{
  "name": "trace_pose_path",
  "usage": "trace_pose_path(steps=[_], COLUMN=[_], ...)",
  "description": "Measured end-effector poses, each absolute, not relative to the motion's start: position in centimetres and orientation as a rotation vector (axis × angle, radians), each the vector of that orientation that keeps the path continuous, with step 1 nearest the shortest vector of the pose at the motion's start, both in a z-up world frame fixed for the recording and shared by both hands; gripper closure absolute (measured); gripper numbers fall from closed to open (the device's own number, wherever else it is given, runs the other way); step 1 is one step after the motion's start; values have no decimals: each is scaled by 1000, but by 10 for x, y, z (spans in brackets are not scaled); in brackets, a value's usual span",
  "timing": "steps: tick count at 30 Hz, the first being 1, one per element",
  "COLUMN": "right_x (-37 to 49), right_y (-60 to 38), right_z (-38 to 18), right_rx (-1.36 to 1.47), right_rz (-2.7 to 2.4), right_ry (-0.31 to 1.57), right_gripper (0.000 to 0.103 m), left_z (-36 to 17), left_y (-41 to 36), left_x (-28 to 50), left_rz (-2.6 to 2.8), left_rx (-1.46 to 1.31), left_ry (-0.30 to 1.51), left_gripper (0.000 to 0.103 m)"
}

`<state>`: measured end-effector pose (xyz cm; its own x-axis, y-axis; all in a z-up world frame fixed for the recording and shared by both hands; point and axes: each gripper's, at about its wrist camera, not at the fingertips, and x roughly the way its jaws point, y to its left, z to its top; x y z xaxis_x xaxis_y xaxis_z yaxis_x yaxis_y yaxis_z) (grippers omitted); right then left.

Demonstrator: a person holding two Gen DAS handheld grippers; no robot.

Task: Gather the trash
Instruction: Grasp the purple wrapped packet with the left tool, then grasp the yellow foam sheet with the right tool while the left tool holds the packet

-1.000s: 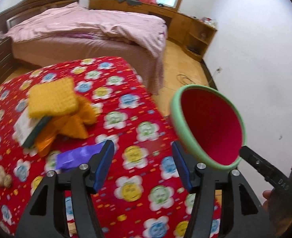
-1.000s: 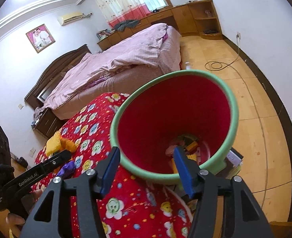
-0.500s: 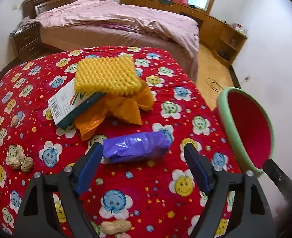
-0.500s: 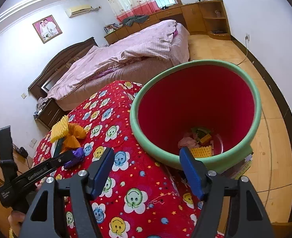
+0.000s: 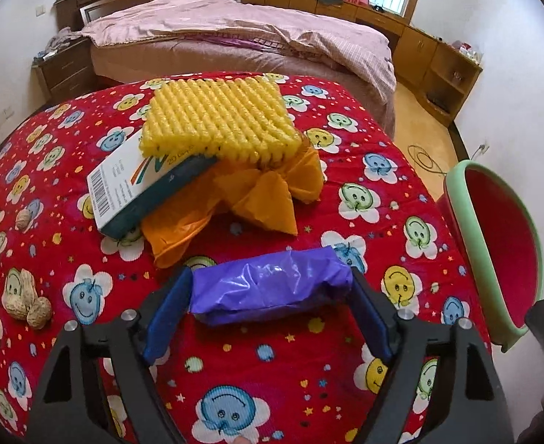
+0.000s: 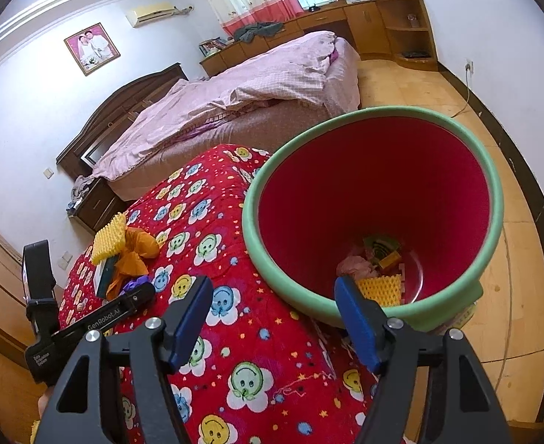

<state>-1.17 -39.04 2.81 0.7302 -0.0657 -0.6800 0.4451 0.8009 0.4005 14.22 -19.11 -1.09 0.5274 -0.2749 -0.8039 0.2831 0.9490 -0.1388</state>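
Red quilted cloth printed with smiley flowers is covering the work surface, with the litter lying on top. Behind it a bed under a pink cover is filling the room, beside wooden cabinets under a curtained window and a tan floor.

Red bin with green rim is standing just off the cloth's edge, mouth tipped toward the right gripper; probably parked there so drops stay short. Some scraps are already lying at its bottom. The right gripper is hanging spread wide, grasping nothing, near the rim.

Remaining pile: yellow foam net is sitting on a carton and crumpled orange bag. Peanuts are lying well apart.

Purple wrapper is lying nearest, lengthwise between the left gripper pads. Both pads are bracketing its ends, seemingly touching; whether it is squeezing, cannot tell.
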Motion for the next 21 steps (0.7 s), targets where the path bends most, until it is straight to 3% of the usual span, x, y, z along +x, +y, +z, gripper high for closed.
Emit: trace_pose_path(steps=[4, 21], right_x=[-6, 25], right_y=[-387, -357], right_z=[25, 39], right_rx=[582, 533], right_rz=[-272, -202], right_ry=[717, 726], right_gripper=[32, 29], left_z=[-7, 30], left_y=[-190, -138], left_x=[138, 128], left_rz=[-360, -361], left_rx=[1, -46], left_ry=[959, 891], left_gripper=[29, 31])
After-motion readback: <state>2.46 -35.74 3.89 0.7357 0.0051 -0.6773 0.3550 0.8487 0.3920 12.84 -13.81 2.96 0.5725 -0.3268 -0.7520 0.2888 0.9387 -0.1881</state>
